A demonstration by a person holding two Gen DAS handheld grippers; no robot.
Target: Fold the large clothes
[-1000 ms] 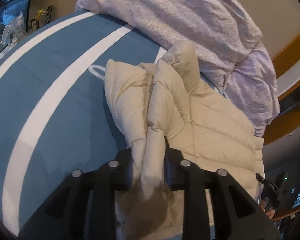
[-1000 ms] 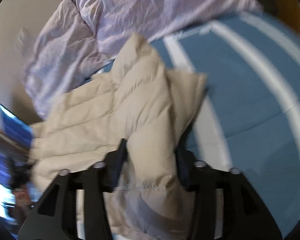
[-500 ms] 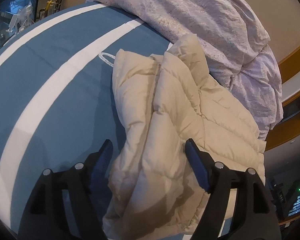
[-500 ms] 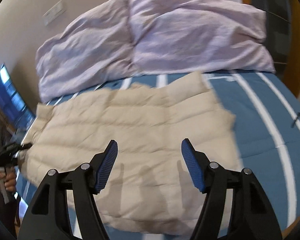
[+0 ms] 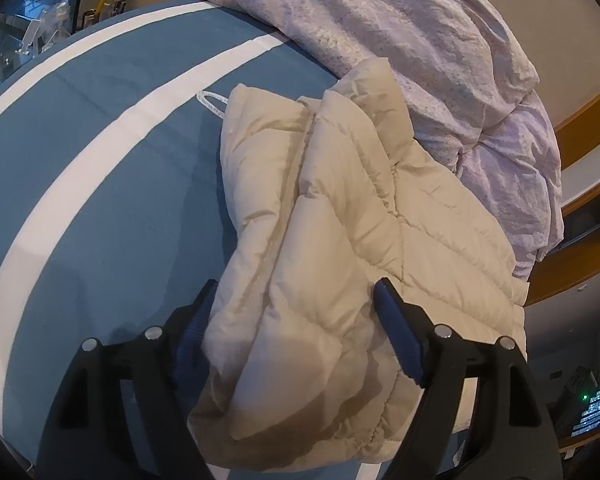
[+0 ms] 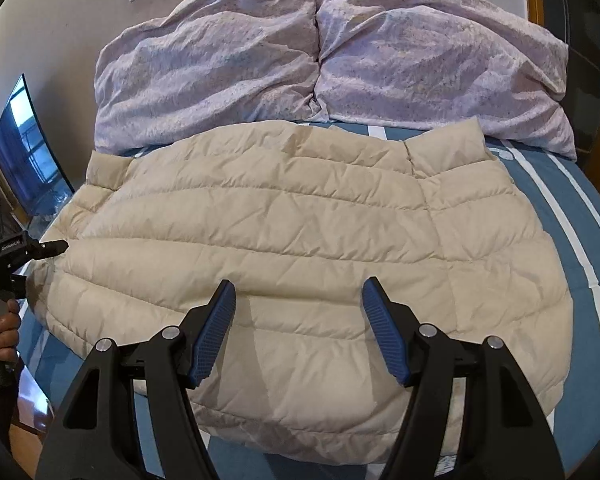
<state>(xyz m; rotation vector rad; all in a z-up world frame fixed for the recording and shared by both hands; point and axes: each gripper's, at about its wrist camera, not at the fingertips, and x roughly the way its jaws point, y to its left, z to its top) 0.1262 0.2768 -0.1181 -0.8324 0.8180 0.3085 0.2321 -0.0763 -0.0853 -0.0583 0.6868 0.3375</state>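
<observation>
We see the cream quilted puffer jacket (image 6: pixel 300 248) lying flat and creased on the blue striped bed (image 6: pixel 560 200), just ahead of our right gripper (image 6: pixel 299 334), released. Our left gripper (image 5: pixel 292 336) is opening around a loose sleeve fold, pads clear.

**Black handheld grippers with blue ribbed pads**

The right black plastic two-finger gripper (image 6: pixel 298 330) has angular, triangular-framed arms, each carrying round silver screws (image 6: pixel 171 333) and a blue ribbed rubber pad (image 6: pixel 383 334). The left black plastic two-finger gripper (image 5: pixel 296 334) is built alike. Its body bears small white lettering, too small to read.
</observation>
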